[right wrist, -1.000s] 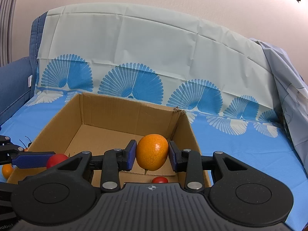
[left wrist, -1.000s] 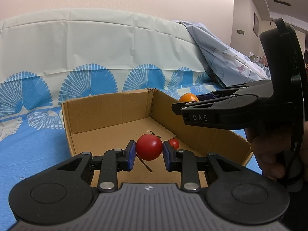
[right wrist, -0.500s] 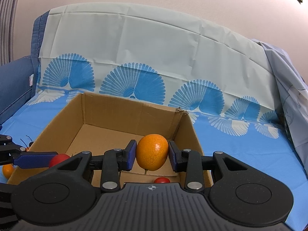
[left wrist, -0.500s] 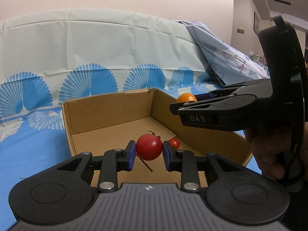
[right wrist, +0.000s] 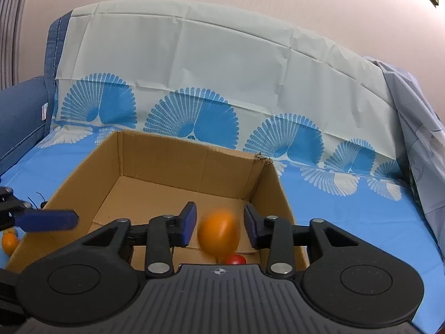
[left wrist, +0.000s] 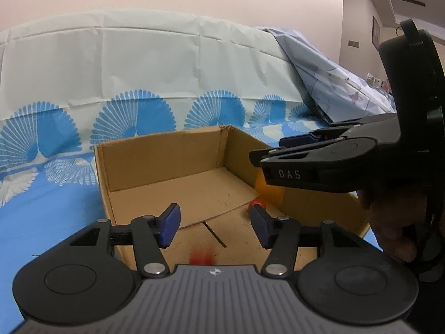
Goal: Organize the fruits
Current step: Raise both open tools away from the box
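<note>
An open cardboard box (left wrist: 167,156) (right wrist: 178,153) sits on a blue patterned sheet. My left gripper (left wrist: 215,224) is open over the box's near edge; a red fruit (left wrist: 201,258) shows as a falling blur just below it. My right gripper (right wrist: 219,224) is open over the box's right side; an orange (right wrist: 219,233) is blurred, dropping between its fingers. The orange also shows in the left wrist view (left wrist: 268,189) under the right gripper (left wrist: 292,144). A small red fruit (left wrist: 257,203) (right wrist: 235,259) lies on the box floor.
Another orange (right wrist: 9,242) lies on the sheet outside the box's left wall, below the left gripper's blue pad (right wrist: 47,220). A pale cover drapes the backrest (right wrist: 222,64) behind the box. Blue sheet extends right of the box (right wrist: 361,217).
Both grippers have opened. The red fruit has left the left gripper and the orange has left the right gripper; both are falling into the box.
</note>
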`<state>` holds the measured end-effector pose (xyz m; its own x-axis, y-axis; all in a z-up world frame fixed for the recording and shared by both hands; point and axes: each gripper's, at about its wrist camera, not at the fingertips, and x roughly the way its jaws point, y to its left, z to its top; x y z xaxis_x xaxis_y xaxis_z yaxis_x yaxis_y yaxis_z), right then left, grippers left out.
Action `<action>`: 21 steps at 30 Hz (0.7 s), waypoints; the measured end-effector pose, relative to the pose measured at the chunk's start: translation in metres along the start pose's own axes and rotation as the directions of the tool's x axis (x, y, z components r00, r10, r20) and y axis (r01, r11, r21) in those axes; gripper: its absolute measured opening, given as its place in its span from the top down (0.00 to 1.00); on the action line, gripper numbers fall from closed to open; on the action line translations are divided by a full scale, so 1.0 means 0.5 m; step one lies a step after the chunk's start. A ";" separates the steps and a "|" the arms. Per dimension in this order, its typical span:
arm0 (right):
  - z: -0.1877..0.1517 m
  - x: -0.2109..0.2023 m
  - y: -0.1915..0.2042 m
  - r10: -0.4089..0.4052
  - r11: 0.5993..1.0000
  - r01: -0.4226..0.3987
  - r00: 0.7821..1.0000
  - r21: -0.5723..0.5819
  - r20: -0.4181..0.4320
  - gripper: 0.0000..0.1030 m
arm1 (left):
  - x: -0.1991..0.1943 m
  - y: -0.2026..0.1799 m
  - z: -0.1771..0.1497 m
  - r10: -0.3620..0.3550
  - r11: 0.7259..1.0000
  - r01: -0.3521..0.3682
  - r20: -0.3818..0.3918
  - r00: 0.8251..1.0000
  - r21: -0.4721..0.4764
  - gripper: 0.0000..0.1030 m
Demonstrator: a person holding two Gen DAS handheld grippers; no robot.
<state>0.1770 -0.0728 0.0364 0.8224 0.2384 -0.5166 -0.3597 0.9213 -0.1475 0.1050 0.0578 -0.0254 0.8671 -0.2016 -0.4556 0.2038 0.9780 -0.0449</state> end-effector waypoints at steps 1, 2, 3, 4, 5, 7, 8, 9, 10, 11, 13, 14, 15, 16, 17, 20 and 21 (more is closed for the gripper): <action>0.001 -0.001 0.001 -0.002 1.000 0.002 1.000 0.005 0.002 0.54 | -0.002 0.002 0.000 0.003 1.000 -0.003 0.005 1.000 -0.003 0.40; 0.002 -0.002 0.001 -0.004 1.000 0.004 1.000 0.007 0.005 0.53 | -0.003 0.003 -0.001 0.010 1.000 -0.010 0.010 1.000 -0.003 0.40; 0.002 -0.004 0.002 -0.005 1.000 0.005 1.000 0.009 0.009 0.53 | -0.007 0.005 -0.001 0.022 1.000 -0.022 0.023 0.999 -0.002 0.40; 0.003 -0.005 0.003 -0.005 1.000 0.005 1.000 0.013 0.013 0.53 | -0.011 0.006 -0.002 0.032 0.999 -0.032 0.041 0.999 0.001 0.40; 0.004 -0.006 0.002 -0.004 1.000 0.004 1.000 0.017 0.016 0.53 | -0.019 0.007 -0.002 0.051 0.999 -0.052 0.070 0.996 0.008 0.40; 0.006 -0.009 0.005 -0.004 0.999 0.003 1.000 0.032 0.024 0.53 | -0.036 0.012 -0.002 0.106 0.994 -0.110 0.132 0.986 0.020 0.40; 0.008 -0.012 0.008 -0.003 0.999 0.002 0.999 0.043 0.033 0.53 | -0.048 0.017 -0.002 0.142 0.989 -0.148 0.170 0.975 0.022 0.40; 0.011 -0.018 0.013 -0.004 0.998 0.002 0.999 0.056 0.049 0.53 | -0.060 0.024 0.000 0.174 0.983 -0.181 0.197 0.965 0.019 0.40; 0.013 -0.024 0.017 -0.004 0.998 0.000 0.998 0.066 0.068 0.53 | -0.071 0.033 0.002 0.203 0.978 -0.211 0.218 0.955 0.011 0.42; 0.016 -0.033 0.025 -0.001 0.997 -0.006 0.996 0.073 0.092 0.53 | -0.084 0.044 0.005 0.231 0.972 -0.236 0.233 0.945 -0.006 0.44; 0.019 -0.050 0.044 0.010 0.997 -0.020 0.991 0.079 0.135 0.59 | -0.111 0.075 0.015 0.265 0.964 -0.262 0.236 0.935 -0.047 0.65; 0.021 -0.058 0.053 0.019 0.996 -0.032 0.988 0.081 0.155 0.70 | -0.126 0.098 0.022 0.261 0.965 -0.251 0.224 0.939 -0.075 0.72; 0.023 -0.065 0.063 0.033 0.996 -0.048 0.984 0.081 0.172 0.81 | -0.138 0.117 0.031 0.253 0.967 -0.237 0.217 0.943 -0.096 0.81; 0.025 -0.072 0.071 0.052 0.994 -0.069 0.981 0.082 0.188 0.83 | -0.155 0.142 0.039 0.253 0.966 -0.234 0.216 0.943 -0.110 0.81; 0.027 -0.080 0.080 0.072 0.992 -0.091 0.977 0.084 0.203 0.84 | -0.172 0.164 0.048 0.272 0.962 -0.256 0.217 0.937 -0.098 0.81; 0.033 -0.098 0.107 0.129 0.985 -0.151 0.965 0.082 0.230 0.84 | -0.219 0.225 0.063 0.338 0.940 -0.337 0.223 0.914 -0.043 0.81; 0.035 -0.102 0.116 0.153 0.982 -0.175 0.960 0.077 0.234 0.84 | -0.235 0.255 0.066 0.373 0.927 -0.372 0.213 0.903 -0.045 0.81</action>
<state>0.1219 -0.0260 0.0688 0.8377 0.4417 -0.3211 -0.4631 0.8862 0.0107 0.0441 0.2046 0.0517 0.9558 0.1712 -0.2391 -0.1543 0.9841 0.0877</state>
